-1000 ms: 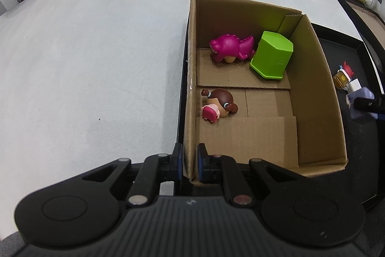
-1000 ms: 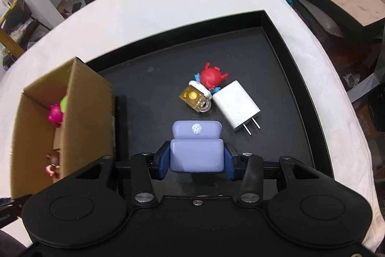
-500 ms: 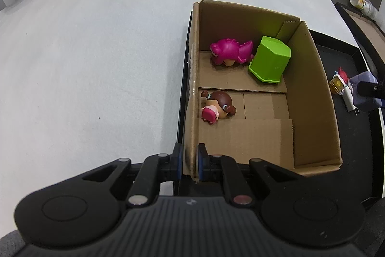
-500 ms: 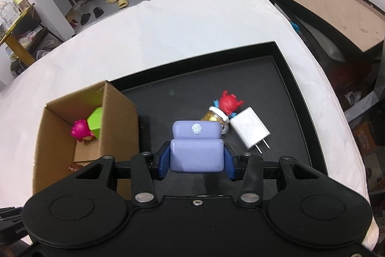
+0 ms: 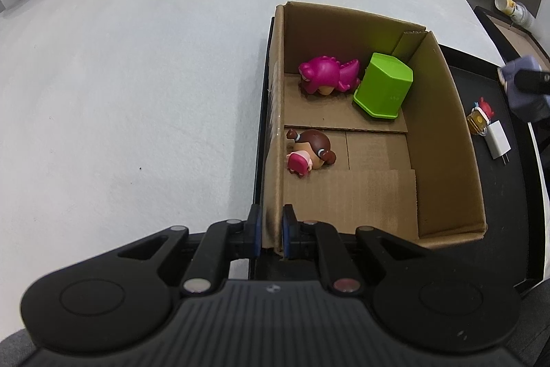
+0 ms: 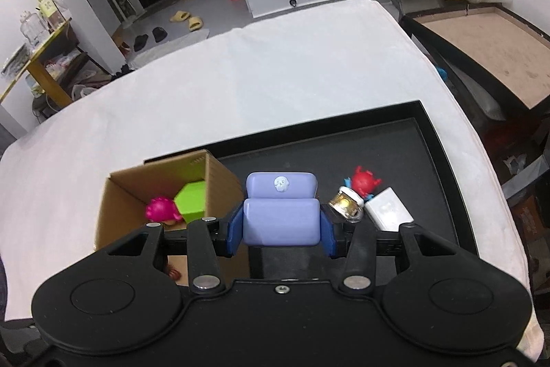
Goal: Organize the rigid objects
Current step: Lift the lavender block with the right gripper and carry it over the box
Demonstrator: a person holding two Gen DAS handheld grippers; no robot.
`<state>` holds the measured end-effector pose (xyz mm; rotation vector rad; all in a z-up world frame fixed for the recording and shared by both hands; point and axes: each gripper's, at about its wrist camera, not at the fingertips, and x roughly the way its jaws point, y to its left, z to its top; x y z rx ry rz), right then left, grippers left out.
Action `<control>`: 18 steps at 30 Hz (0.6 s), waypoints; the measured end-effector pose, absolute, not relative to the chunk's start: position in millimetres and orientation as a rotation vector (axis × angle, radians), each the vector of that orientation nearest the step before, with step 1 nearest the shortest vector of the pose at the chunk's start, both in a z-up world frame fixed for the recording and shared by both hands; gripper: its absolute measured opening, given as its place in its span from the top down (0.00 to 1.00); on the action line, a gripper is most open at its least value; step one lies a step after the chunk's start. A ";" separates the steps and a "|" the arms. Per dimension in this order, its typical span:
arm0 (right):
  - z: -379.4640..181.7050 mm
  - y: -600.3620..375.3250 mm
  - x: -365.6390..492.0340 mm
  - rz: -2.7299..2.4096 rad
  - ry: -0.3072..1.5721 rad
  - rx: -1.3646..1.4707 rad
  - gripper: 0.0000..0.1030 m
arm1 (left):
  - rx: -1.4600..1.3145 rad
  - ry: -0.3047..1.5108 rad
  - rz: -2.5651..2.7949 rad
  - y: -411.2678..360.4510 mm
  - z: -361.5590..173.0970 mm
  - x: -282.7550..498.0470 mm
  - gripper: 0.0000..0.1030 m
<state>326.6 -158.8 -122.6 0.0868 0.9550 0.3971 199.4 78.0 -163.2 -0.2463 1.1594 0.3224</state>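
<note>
White cloth covers the table (image 5: 137, 74), which spreads ahead and to the left of the left claw (image 5: 271, 231). Next in size, a black tray (image 6: 395, 147) lies on the table, ahead of and below the right claw (image 6: 280, 227). On the tray's left part stands a cardboard box (image 5: 443, 140), open at the top. The left claw is closed on the near end of the box's left wall, one pad outside and one inside, so the box stretches straight ahead of it and off to its right.

Inside the box, at the far end from the left claw, a green block (image 5: 383, 90) leans near the right wall. Just left of it lies a pink toy (image 5: 326, 74), touching the block or nearly so. Closer to the left claw, against the left wall, a small doll (image 5: 309, 152) with brown hair and a pink dress lies on its side.

The right claw grips a lilac toy chair (image 6: 280, 212) by its sides, holding it above the tray, just right of the box. Ahead and to the right of this claw, three small things sit together on the tray floor: a white charger (image 6: 388, 212) with its prongs out, a gold trinket (image 6: 345, 203) touching it, and a red figure (image 6: 364, 179) just beyond both.
</note>
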 end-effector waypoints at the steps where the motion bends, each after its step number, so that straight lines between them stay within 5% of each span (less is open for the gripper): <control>1: -120.6 -157.1 326.1 0.402 0.952 0.087 0.58 | -0.247 1.158 0.321 78.0 -163.6 199.0 0.90; 18: -110.6 -111.8 323.6 0.504 0.944 0.034 0.58 | -0.278 1.140 0.308 82.7 -163.8 196.4 0.90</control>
